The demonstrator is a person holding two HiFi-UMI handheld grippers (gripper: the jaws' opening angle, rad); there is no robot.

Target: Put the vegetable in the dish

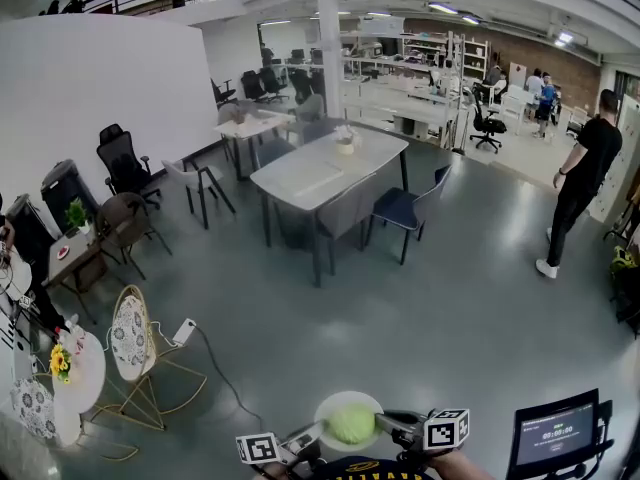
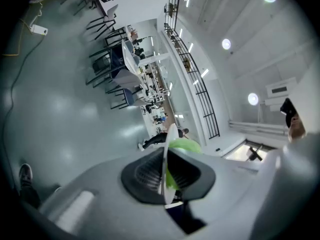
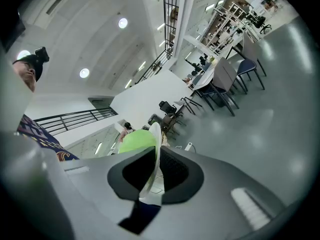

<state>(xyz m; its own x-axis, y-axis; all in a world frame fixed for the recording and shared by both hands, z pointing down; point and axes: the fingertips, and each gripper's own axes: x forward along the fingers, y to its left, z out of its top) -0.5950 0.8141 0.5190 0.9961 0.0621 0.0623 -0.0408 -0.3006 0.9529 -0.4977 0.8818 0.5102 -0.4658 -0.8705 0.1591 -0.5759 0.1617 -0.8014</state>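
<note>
A white dish is held in the air at the bottom of the head view, with a round green vegetable lying in it. My left gripper is shut on the dish's left rim and my right gripper is shut on its right rim. In the left gripper view the dish stands edge-on between the jaws, the green vegetable bulging to its right. The right gripper view shows the dish rim clamped between the jaws, with the vegetable to its left.
Grey floor lies below. A white table with chairs stands mid-room, a person at the right. A small round table with flowers and a wire chair are at the left; a screen at bottom right.
</note>
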